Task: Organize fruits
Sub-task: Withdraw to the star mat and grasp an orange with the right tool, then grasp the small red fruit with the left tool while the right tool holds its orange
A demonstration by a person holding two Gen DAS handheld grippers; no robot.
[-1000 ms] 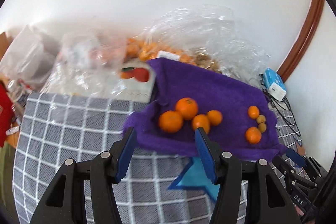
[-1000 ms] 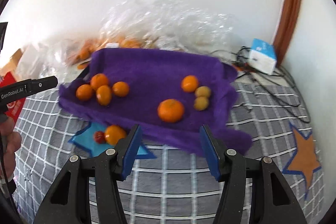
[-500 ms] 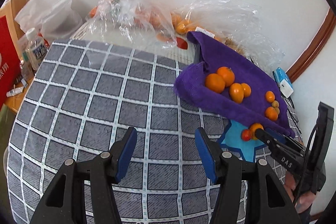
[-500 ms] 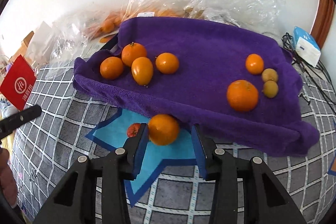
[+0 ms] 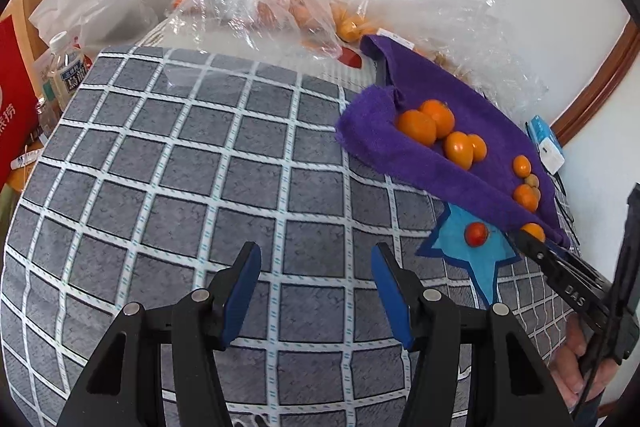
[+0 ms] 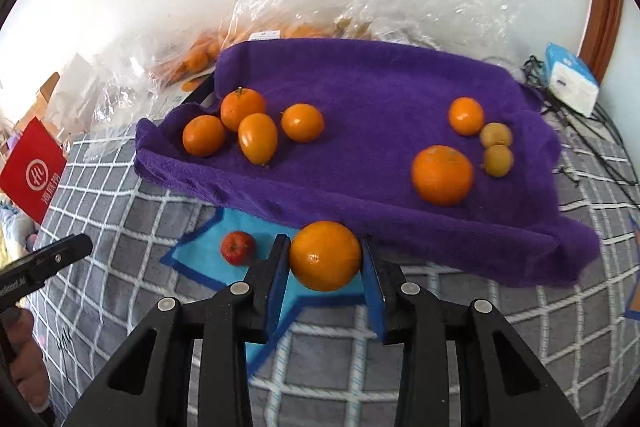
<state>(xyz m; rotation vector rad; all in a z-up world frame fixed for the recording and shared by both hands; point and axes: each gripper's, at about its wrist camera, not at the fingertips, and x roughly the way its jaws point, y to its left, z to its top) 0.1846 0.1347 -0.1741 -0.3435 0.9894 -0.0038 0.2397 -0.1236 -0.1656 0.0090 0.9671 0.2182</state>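
Checked cloth (image 5: 168,163) bare under half-open left hand-held gripper (image 5: 316,259), right hand-held gripper (image 6: 324,247) closing on orange (image 6: 325,255) beside towel's (image 6: 360,87) edge

The left gripper (image 5: 316,267) has two black plastic arms of angular shape, each with a triangular cut-out near the bottom. Its fingers (image 5: 390,291) carry flat blue pads on the inner faces. Round silver screws sit on the joints, two on every side. The right gripper (image 6: 324,259) has the same build: black body, blue pads, silver screws. From the left wrist view, white letters "DAS" are printed on its black side, and a thin black cable runs along the handle. A bare hand (image 5: 580,359) is around that handle.
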